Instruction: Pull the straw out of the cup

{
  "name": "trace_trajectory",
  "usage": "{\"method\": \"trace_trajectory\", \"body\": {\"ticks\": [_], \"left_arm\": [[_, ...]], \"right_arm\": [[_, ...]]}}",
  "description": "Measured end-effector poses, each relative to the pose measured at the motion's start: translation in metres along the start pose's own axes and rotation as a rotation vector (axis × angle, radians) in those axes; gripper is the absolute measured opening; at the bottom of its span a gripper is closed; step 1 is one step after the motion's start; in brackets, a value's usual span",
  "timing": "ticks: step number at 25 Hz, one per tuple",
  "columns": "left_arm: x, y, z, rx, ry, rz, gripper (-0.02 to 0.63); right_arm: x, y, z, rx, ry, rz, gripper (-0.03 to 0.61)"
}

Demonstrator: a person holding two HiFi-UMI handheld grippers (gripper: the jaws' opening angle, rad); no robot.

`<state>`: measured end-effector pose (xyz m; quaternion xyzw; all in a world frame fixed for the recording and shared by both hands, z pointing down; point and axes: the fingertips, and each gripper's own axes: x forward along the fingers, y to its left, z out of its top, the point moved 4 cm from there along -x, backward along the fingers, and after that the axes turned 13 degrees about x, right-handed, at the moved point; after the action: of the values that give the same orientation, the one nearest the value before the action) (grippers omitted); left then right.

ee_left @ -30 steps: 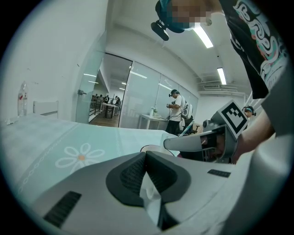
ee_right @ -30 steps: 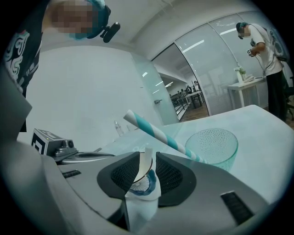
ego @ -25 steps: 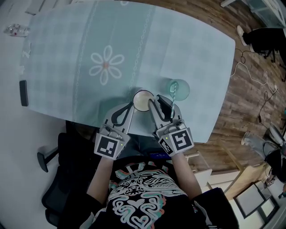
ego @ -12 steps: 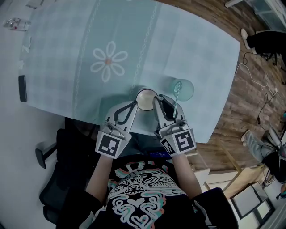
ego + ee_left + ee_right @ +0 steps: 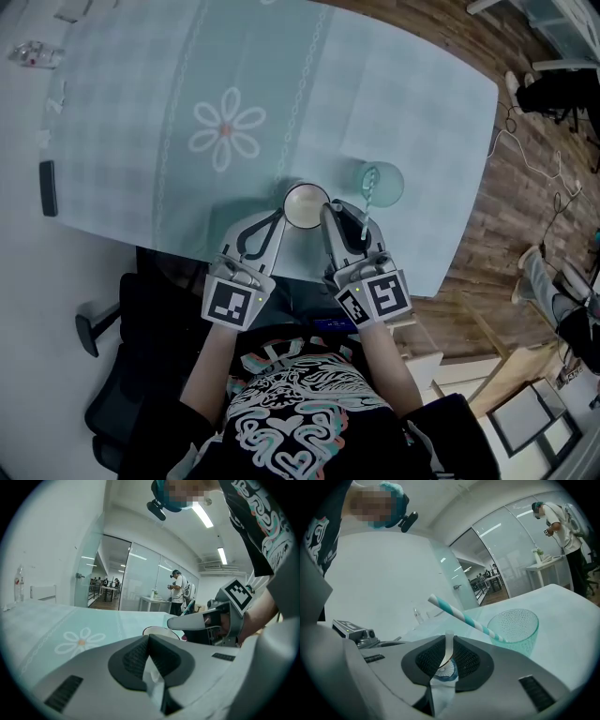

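A teal glass cup (image 5: 382, 181) (image 5: 513, 627) stands on the table near its front right corner. A teal-and-white striped straw (image 5: 367, 194) (image 5: 466, 617) leans out of it towards me. My right gripper (image 5: 341, 217) (image 5: 449, 645) is shut just short of the cup, its tips below the straw's upper end and apart from it. My left gripper (image 5: 275, 223) (image 5: 150, 641) is shut too, beside a white cup (image 5: 306, 205) (image 5: 157, 631) that stands between the two grippers. The left gripper view shows the right gripper's finger (image 5: 190, 622) beyond the white cup.
The table's front edge (image 5: 281, 277) runs just under both grippers. A black flat device (image 5: 48, 187) lies near the table's left edge and a plastic bottle (image 5: 33, 53) at the far left. A chair base (image 5: 98, 333) and wooden floor (image 5: 525, 216) flank the table.
Hardly anything: both grippers stay shut beside the white cup and the straw stays in the glass cup. The head view has shifted slightly.
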<state>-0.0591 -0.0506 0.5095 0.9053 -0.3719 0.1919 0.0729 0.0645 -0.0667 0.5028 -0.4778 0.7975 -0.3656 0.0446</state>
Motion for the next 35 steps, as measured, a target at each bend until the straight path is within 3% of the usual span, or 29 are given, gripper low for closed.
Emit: {"method": "trace_trajectory", "body": {"ticks": [35], "left_arm": [[-0.031,-0.014,0.015,0.05,-0.042,0.017,0.0]], "right_arm": [[-0.041,0.015,0.009,0.023,-0.097,-0.016,0.051]]}}
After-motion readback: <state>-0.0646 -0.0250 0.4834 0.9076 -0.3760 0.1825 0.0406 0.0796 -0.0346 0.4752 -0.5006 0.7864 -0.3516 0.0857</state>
